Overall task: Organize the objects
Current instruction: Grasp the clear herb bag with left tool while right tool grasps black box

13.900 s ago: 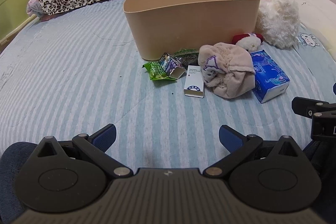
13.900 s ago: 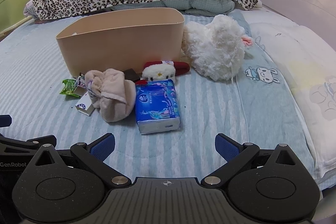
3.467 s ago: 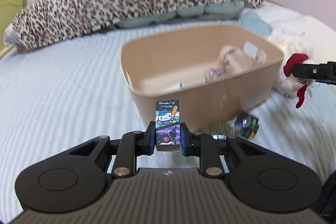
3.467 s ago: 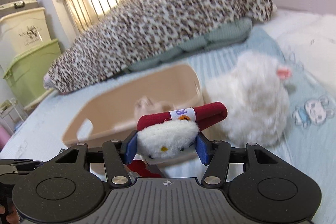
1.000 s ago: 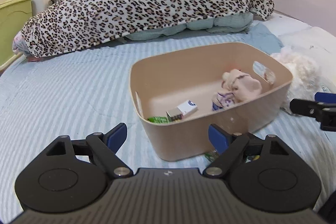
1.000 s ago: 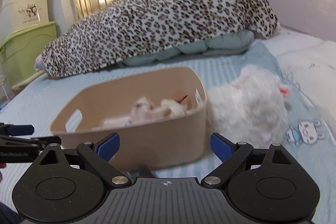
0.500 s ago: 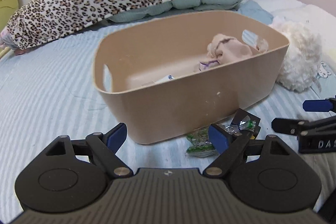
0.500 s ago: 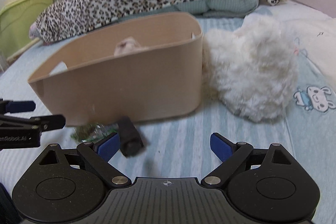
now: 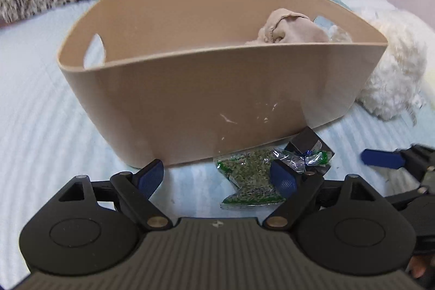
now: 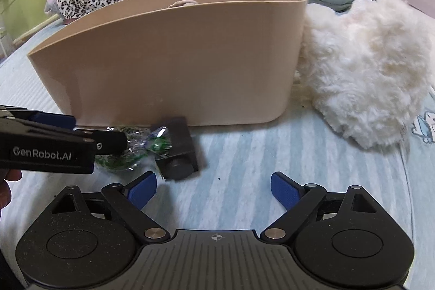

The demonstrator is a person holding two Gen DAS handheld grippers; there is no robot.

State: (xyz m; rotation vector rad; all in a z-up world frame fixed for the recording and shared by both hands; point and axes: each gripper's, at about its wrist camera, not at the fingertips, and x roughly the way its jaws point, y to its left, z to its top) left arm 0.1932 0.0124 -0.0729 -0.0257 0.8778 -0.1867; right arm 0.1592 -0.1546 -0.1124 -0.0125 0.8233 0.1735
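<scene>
Your left tongs (image 9: 218,177) hung wide open and empty just short of the tub (image 9: 190,99), low over the striped sheet (image 9: 40,113). The green packet (image 9: 251,175) lay flat ahead of them and off to their right, its near corner just beyond the right fingertip (image 9: 282,178), its far edge against the foot of the tub. Your right tongs (image 10: 213,188) were spread just as wide, holding nothing, over bare sheet. The dark box (image 10: 178,151) sat ahead and to the left of them, just beyond the left fingertip (image 10: 141,189), beside the packet (image 10: 127,151). The left tongs crossed that view from the left, their tips over the packet.

The packet looked light, thin and crinkly, a clear film pouch with a twisted foil end toward the box. Film of that kind probably slides and buckles, so the twisted end or a raised edge seemed the surest place to pinch, rather than the flat middle. The box looked small, stiff and light; its two long sides offered a square grip, and it should not have crushed.

Inside the tub a beige cloth (image 9: 288,30) showed above the rim at the far right. The white plush (image 10: 367,72) rested against the tub's right end, well right of both tongs. It seemed soft and bulky, likely to squash under a pinch.
</scene>
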